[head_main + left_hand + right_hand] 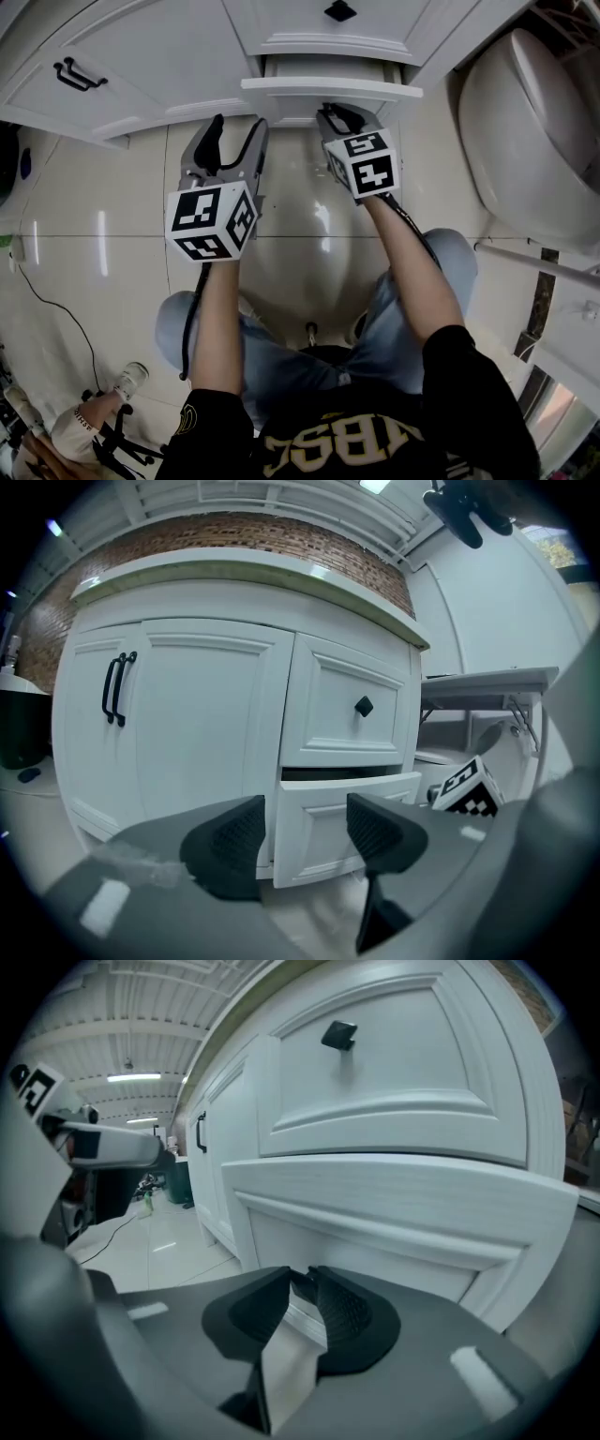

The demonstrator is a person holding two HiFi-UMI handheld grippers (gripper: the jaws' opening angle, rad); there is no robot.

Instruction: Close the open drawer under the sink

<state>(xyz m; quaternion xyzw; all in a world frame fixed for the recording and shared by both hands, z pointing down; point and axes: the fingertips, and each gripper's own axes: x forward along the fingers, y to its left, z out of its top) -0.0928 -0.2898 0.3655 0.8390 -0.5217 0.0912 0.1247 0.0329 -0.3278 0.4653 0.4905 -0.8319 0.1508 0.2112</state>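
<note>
The right gripper (305,1302) has its 2 jaws pressed together with nothing between them. Its tips sit just in front of the lower panel of the open drawer (394,1204), under the drawer's jutting top edge; whether they touch the panel cannot be told. The left gripper (302,834) has its jaws well apart and empty, aimed at the same drawer front (323,794) from a little farther back, with the right gripper's marker cube (464,789) showing at its right.

From the head view, both grippers (239,127) (339,114) reach forward side by side, and the drawer (328,87) stands pulled out of the white vanity, its front well proud of the cabinet face. Nothing stands between either gripper and the drawer.

Directly above it is a shut drawer with 1 black knob (339,1035). To the left are 2 cabinet doors with black bar handles (118,688). A pale countertop (244,572) caps the vanity, and a brick wall (234,534) rises behind it. A large white rounded fixture (525,122) stands right of the vanity. The floor (103,253) is glossy cream tile, with a thin black cable (52,314) trailing across it at the left. The person wears blue jeans (281,366).
</note>
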